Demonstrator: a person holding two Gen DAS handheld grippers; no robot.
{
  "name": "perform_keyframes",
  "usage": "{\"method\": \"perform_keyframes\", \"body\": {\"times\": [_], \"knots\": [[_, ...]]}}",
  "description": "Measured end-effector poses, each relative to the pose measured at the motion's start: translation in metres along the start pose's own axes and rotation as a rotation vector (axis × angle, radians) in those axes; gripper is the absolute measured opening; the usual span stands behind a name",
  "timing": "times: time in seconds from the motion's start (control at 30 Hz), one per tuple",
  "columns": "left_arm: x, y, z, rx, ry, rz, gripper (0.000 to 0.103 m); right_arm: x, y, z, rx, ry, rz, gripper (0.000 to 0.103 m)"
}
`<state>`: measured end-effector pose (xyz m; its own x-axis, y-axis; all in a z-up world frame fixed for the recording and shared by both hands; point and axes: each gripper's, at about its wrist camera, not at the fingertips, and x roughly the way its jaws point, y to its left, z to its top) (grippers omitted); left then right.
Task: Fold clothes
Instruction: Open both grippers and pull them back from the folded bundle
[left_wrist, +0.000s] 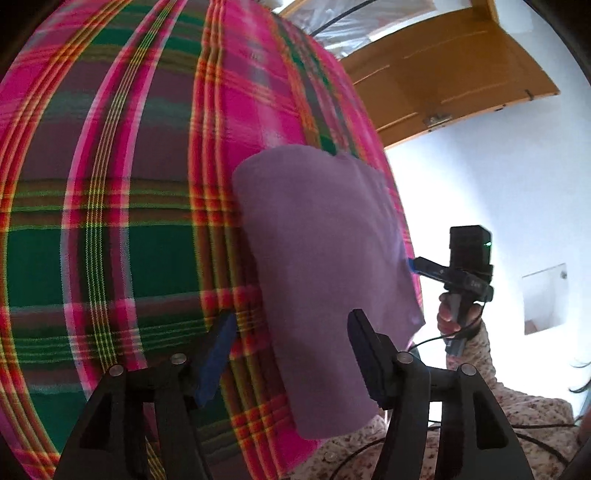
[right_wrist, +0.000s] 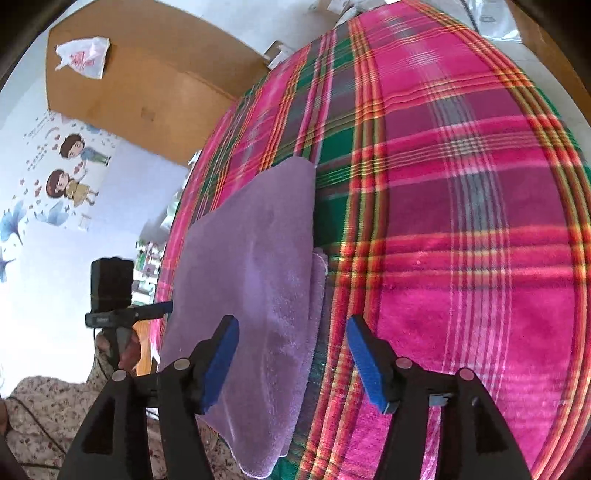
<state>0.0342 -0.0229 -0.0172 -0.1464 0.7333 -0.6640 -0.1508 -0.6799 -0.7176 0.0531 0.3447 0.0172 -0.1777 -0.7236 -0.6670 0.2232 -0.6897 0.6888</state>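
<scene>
The purple cloth (right_wrist: 258, 280) is lying folded into a long narrow strip on the plaid blanket (right_wrist: 461, 221), right along the near edge of the bed, and a lower layer is peeking out along its side. It looks like another fold across its length is remaining. The left gripper (left_wrist: 291, 354) is hovering wide open over one end of the strip, gripping nothing. The right gripper (right_wrist: 291, 362) is likewise spread wide and empty over the other end. Plenty of bare blanket is stretching away beyond the cloth; on the near side, the strip is hanging just past the bed's edge, towards the person's flowered sleeve (left_wrist: 517, 410).
</scene>
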Motion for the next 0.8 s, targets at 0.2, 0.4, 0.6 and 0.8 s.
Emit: {"method": "perform_keyframes", "body": {"times": [0.2,0.4,0.6,0.8], "knots": [[0.009,-0.003,0.010,-0.003,0.031,-0.071,0.076,0.012,0.000,0.013,-0.016,0.073,0.044,0.066],[0.012,0.005,0.009,-0.047,0.042,-0.166,0.076,0.025,-0.001,0.029,-0.006,0.120,0.128,0.073],[0.009,0.002,0.000,-0.020,0.077,-0.185,0.076,0.026,-0.001,0.033,-0.032,0.160,0.174,0.081],[0.024,-0.012,0.000,-0.023,0.114,-0.191,0.080,0.034,0.011,0.037,-0.069,0.170,0.165,0.088]]}}
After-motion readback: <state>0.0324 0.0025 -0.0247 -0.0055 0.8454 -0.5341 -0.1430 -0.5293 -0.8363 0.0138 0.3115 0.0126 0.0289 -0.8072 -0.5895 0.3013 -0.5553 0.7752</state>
